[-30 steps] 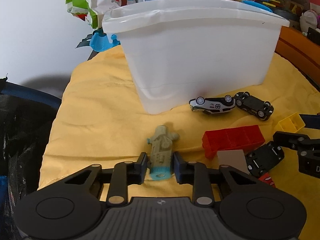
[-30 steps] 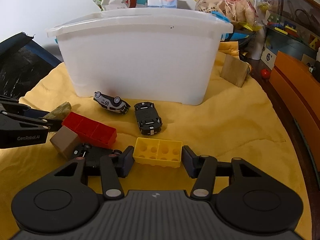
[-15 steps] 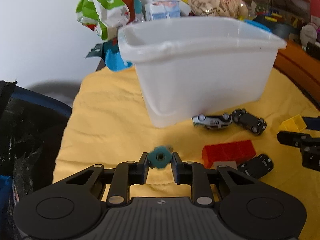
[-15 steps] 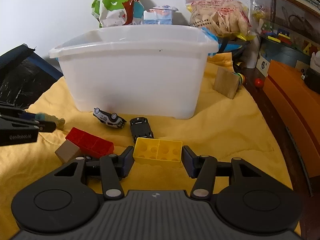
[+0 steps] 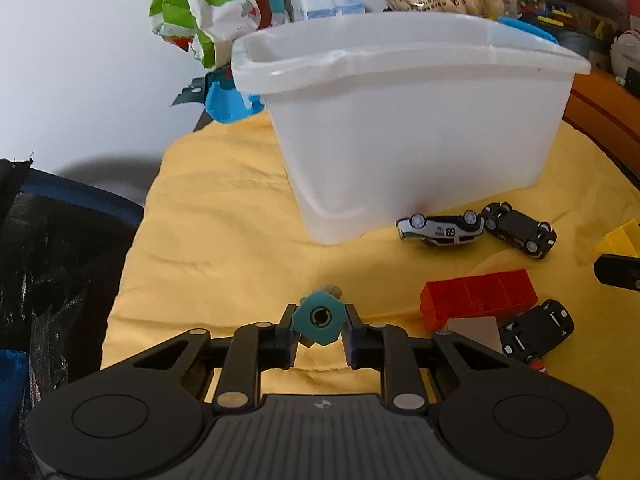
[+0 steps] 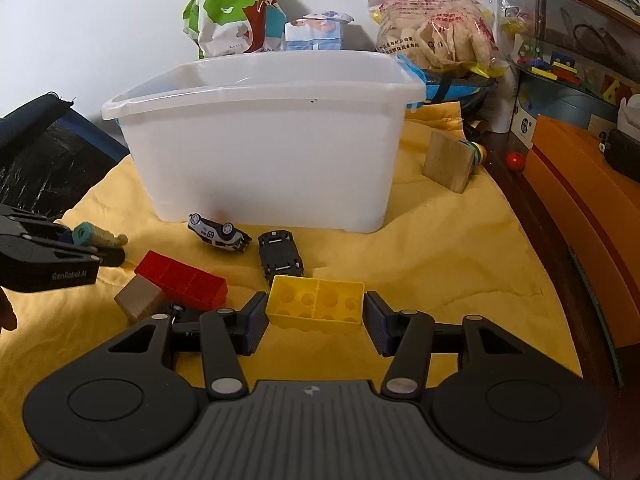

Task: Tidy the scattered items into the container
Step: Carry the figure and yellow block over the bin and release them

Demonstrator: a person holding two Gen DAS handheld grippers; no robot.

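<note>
My left gripper (image 5: 319, 319) has its jaws narrowed onto the teal-ended toy (image 5: 318, 317) — lifted before the white container (image 5: 400, 120). My right gripper (image 6: 316, 316) grips the yellow brick (image 6: 316, 306), jaws set wider, pads touching both ends.

Our right gripper (image 6: 316, 316) clamps the yellow block (image 6: 316, 305), studs-side cavities facing us, above the yellow cloth (image 6: 440, 256). Ahead stands the white bin (image 6: 264, 168), with two overturned toy cars (image 6: 219, 235) before it. At left, our left gripper (image 6: 86, 246) pinches a teal-capped figure (image 6: 98, 235).
</note>
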